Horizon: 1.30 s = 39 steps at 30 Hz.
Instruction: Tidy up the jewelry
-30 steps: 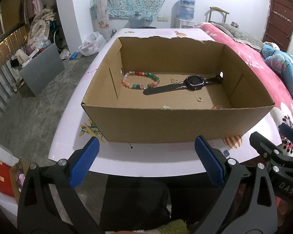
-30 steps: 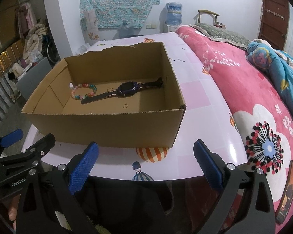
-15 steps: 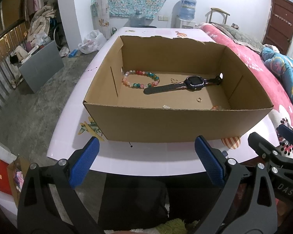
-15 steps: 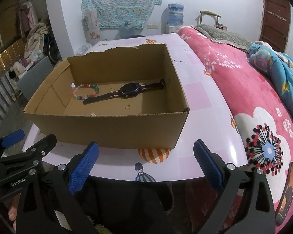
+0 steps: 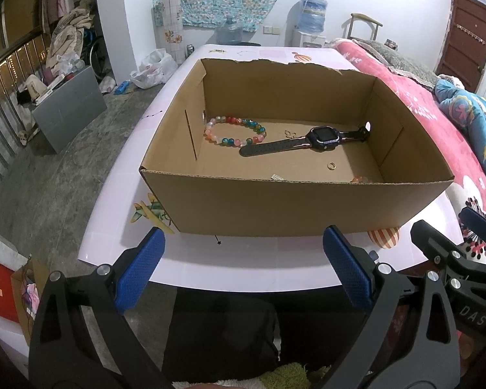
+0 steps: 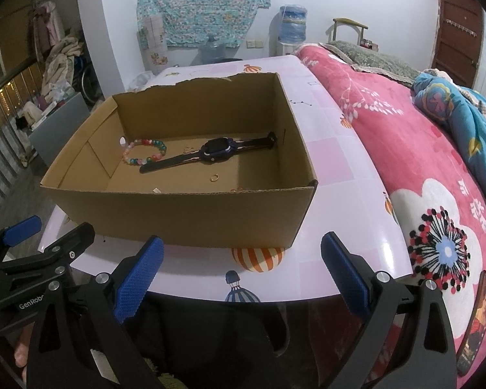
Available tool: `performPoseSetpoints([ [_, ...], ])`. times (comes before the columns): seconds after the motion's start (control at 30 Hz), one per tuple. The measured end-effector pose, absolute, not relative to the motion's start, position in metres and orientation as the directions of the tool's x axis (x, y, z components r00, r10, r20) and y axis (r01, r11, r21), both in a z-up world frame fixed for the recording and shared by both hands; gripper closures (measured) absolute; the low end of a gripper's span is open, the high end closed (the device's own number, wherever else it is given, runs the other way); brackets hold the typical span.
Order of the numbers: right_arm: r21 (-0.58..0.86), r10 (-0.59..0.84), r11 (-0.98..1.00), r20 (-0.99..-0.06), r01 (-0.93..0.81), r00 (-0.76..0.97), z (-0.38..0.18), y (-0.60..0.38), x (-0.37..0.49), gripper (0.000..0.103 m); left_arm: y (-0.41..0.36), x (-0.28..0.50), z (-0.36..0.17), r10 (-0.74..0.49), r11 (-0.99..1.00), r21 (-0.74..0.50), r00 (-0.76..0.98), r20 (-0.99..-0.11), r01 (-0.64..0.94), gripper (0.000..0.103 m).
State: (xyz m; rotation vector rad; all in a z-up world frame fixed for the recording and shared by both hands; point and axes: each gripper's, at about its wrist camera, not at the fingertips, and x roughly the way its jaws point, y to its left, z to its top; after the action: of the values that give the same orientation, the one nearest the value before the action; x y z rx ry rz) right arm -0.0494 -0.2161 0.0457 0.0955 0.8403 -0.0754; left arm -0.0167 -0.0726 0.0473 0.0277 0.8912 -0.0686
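An open cardboard box (image 5: 295,204) (image 6: 191,214) stands on a pale pink table (image 5: 243,259). On its floor lie a coloured bead bracelet (image 5: 235,131) (image 6: 144,152), a dark smartwatch (image 5: 324,136) (image 6: 217,149) with its strap laid out, a small gold ring (image 5: 332,165) (image 6: 214,178) and a tiny gold piece (image 5: 290,134). An orange item (image 5: 359,179) peeks over the front wall. My left gripper (image 5: 243,269) hangs open before the box's near wall, holding nothing. My right gripper (image 6: 243,270) is open too, near the table's front edge.
A bed with a red flowered blanket (image 6: 437,175) runs along the table's right side. A phone (image 6: 476,321) lies on the blanket near me. Left of the table is bare concrete floor (image 5: 48,175) with a grey board (image 5: 69,107) and bags.
Both grippers have drifted slightly; the box sits a little further and higher in both views. Nothing was taken hold of or let go.
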Motion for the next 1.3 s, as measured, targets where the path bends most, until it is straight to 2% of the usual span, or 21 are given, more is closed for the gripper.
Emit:
performPoseSetpoints([
  [1.3, 0.060, -0.027, 0.992, -0.749, 0.108, 0.662, 0.0447, -0.2158, -0.0500, 0.008, -0.0710, -0.0170, 0.0458, -0.048, 0.998, -0.009, 0.620, -0.783, 0.066, 0.008],
])
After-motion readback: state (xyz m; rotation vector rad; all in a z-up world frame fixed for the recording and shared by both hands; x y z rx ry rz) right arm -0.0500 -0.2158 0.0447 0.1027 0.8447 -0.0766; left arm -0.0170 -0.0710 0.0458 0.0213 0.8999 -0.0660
